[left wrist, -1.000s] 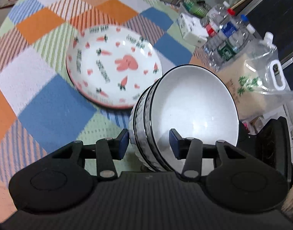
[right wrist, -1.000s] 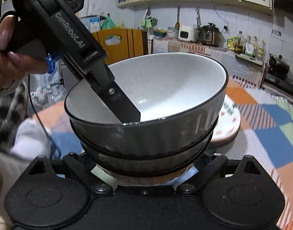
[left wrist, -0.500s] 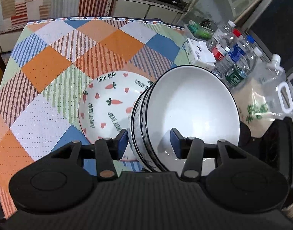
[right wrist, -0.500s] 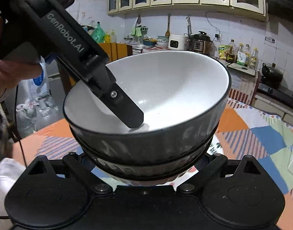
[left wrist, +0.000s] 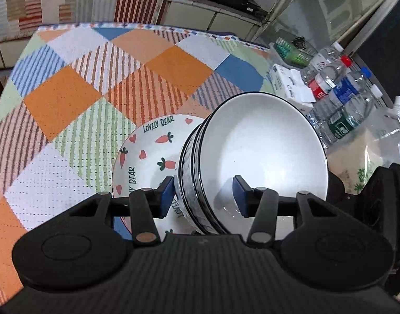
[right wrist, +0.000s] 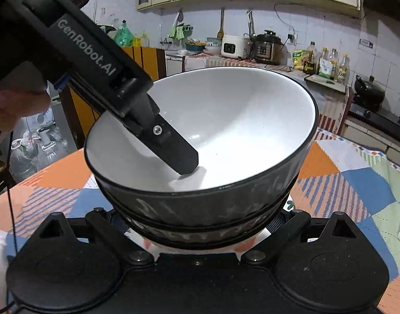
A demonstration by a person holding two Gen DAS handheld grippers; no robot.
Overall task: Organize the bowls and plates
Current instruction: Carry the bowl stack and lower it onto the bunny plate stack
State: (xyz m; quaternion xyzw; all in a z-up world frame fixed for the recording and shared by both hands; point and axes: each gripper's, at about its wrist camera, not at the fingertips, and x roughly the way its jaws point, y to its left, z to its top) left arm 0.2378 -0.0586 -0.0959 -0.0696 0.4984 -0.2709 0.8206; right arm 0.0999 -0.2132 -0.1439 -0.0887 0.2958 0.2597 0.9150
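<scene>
Both devices are matte black plastic: the left gripper (left wrist: 203, 196) carries blue finger pads (left wrist: 167, 195), brass-toned pivot screws and a ribbed housing, with white "GenRobot.AI" lettering on its side, while the right gripper (right wrist: 198, 225) shows round black knuckle caps.

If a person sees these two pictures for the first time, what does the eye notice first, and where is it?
First comes the stack of dark-rimmed bowls with white insides, tilted and held over the white carrot-printed plate. The left gripper clamps the stack's wall, one finger inside the top bowl, while the right gripper takes the stack from below. Under them lies the orange, blue and green patchwork tablecloth.
</scene>
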